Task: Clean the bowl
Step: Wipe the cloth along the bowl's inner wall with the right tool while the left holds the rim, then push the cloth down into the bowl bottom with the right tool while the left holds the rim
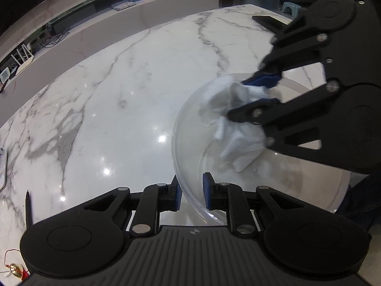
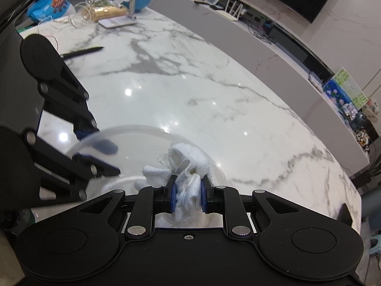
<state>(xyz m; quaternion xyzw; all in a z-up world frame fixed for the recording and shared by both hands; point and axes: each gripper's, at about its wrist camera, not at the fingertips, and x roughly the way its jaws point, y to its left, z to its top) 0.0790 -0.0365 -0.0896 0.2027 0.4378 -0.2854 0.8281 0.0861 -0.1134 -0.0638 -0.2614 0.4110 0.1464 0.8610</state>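
Observation:
A clear glass bowl [image 1: 190, 128] stands on the white marble table [image 1: 119, 95]. My left gripper [image 1: 191, 194] is shut on the bowl's near rim, one blue pad outside and one inside. My right gripper [image 2: 188, 199] is shut on a crumpled white paper towel [image 2: 188, 164] and holds it inside the bowl [image 2: 100, 135], against the wall. In the left wrist view the right gripper [image 1: 259, 90] reaches in from the right with the towel [image 1: 238, 128] hanging into the bowl.
A black pen [image 2: 82, 52] lies on the table to the left. A black phone [image 1: 269, 21] lies at the far right edge. A stand [image 2: 123, 7], snack bags [image 2: 51, 3] and a blue bowl [image 2: 141, 2] crowd the far left end.

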